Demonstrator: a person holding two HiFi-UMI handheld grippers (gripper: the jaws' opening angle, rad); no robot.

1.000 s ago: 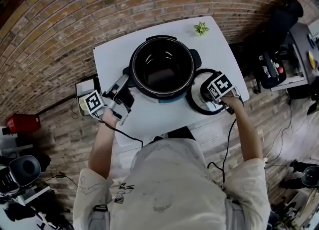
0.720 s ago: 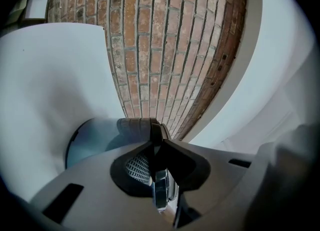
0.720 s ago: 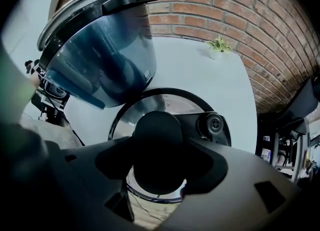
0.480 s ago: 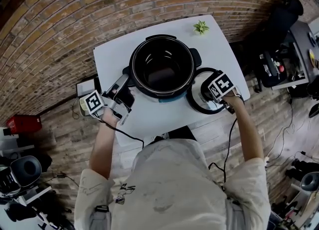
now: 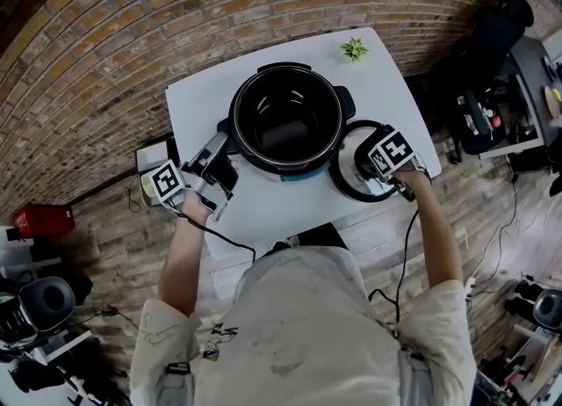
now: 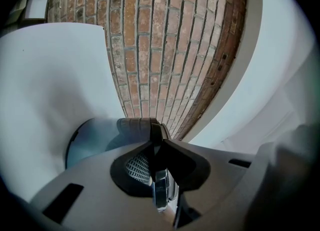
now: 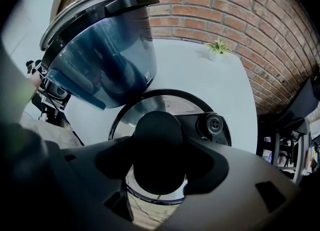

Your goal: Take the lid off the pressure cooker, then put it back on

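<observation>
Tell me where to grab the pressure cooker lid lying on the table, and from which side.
Grip the round black knob at the centre of the lid, from straight above. The lid lies flat, knob up, beside the cooker; its rim is too wide and low for jaws. The right hand-held gripper holds it so.

The table (image 5: 386, 88) is white, the pressure cooker (image 7: 107, 65) blue with a black inside, its lid (image 7: 150, 106) silver with a black knob (image 7: 157, 150), the wall (image 7: 225, 5) red-brown brick.
</observation>
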